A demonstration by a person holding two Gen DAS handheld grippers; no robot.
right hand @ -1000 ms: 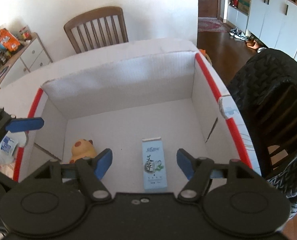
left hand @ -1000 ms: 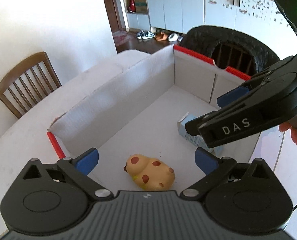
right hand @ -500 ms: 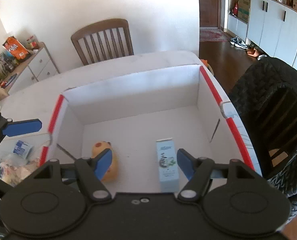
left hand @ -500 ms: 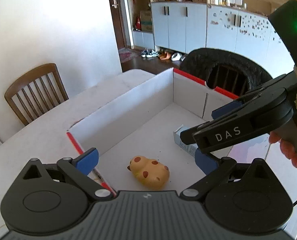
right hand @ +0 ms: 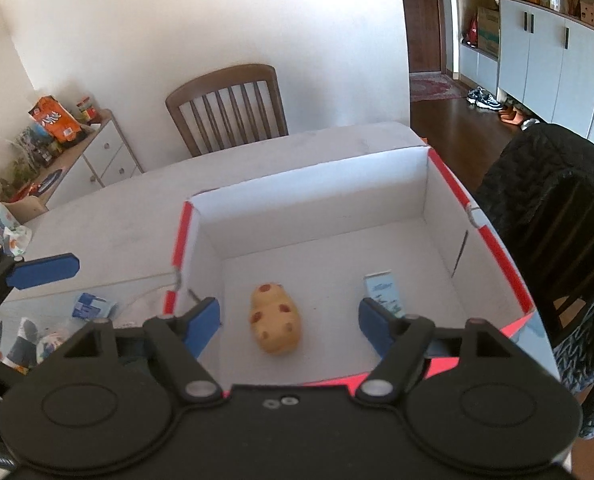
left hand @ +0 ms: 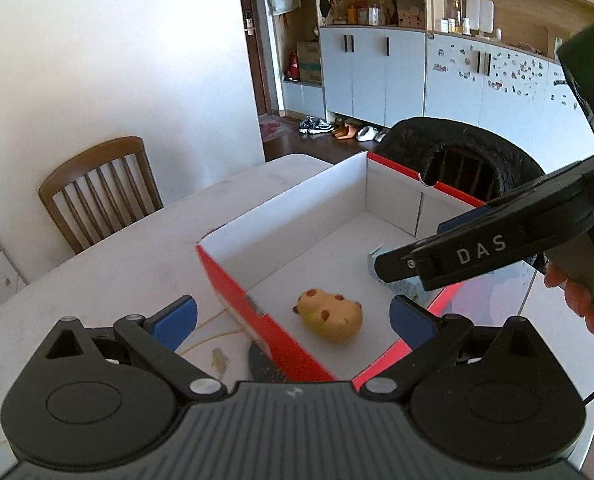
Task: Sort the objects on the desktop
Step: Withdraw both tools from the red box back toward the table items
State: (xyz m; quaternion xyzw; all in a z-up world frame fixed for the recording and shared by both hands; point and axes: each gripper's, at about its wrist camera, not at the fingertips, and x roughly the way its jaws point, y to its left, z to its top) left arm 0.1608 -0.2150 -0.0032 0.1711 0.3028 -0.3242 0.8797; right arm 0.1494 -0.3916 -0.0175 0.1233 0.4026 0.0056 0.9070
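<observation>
A pale table (right hand: 109, 220) fills the middle of both views. On it, centre right, sits a red-edged white box (right hand: 493, 240); packets (right hand: 93, 306) lie at the lower left of the right view.

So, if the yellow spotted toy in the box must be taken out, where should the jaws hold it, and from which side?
Probably best from straight above: the box walls block any side approach. The yellow spotted toy lies flat on the box floor, an elongated rounded lump, so close the jaws across its narrower middle. It lies clear of the small carton.
</observation>
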